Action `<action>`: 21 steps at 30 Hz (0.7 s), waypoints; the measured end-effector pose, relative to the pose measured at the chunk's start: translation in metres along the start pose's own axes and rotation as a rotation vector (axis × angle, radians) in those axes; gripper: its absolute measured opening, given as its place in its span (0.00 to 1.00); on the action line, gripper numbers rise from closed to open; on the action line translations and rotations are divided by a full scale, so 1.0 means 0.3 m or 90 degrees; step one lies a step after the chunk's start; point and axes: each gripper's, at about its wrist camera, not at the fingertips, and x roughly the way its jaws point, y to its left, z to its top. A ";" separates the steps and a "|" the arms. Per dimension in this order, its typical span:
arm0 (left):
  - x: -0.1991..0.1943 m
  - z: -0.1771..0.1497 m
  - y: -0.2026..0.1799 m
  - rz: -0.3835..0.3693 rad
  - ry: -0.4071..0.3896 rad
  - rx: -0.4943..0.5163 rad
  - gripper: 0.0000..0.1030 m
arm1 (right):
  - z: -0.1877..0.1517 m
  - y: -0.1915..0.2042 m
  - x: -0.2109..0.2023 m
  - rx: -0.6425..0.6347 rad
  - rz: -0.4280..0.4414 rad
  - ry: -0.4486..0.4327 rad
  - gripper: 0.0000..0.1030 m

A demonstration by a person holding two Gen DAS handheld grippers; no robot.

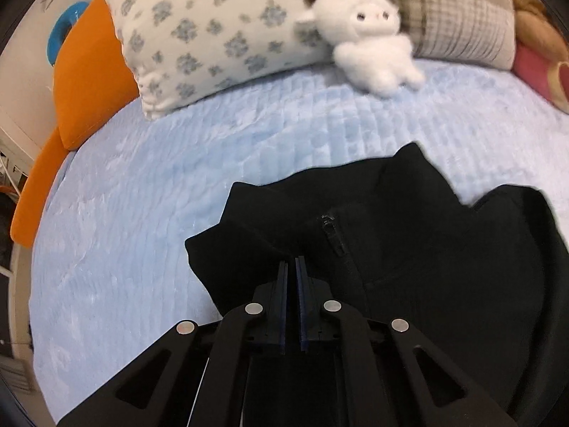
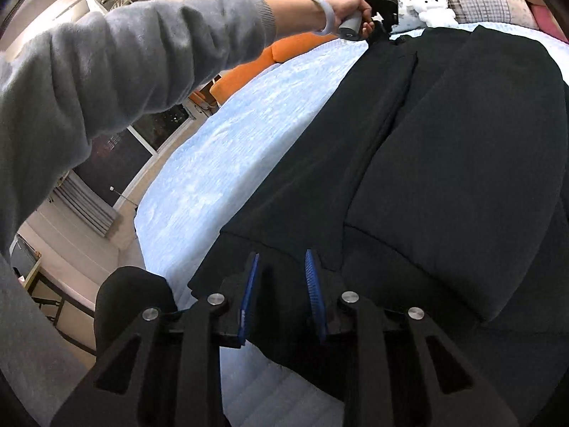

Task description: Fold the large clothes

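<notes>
1. A black jacket lies lengthwise on a light blue bed, collar end far, hem end near.
2. The left tongs are closed, tips pressed at the jacket's shoulder just left of the zipper; whether cloth is pinched is unclear.
3. The right tongs stand partly open over the hem, pads apart, gripping nothing visible.
4. Best approach, judging from this: pinch both ends firmly, lift together, keep the cloth taut.
5. Open bed lies left of both tongs; a flowered pillow and white plush lamb sit well beyond the collar.
</notes>
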 end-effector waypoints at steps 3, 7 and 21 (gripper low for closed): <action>0.111 -0.010 0.010 -0.006 0.031 -0.023 0.10 | 0.007 0.011 0.008 -0.012 -0.008 0.005 0.26; 0.174 -0.018 -0.040 0.028 0.012 -0.011 0.09 | 0.014 0.013 0.008 -0.015 -0.011 0.008 0.24; -0.578 0.059 -0.028 -0.016 -0.104 0.011 0.95 | 0.068 -0.018 -0.377 0.004 0.061 -0.140 0.66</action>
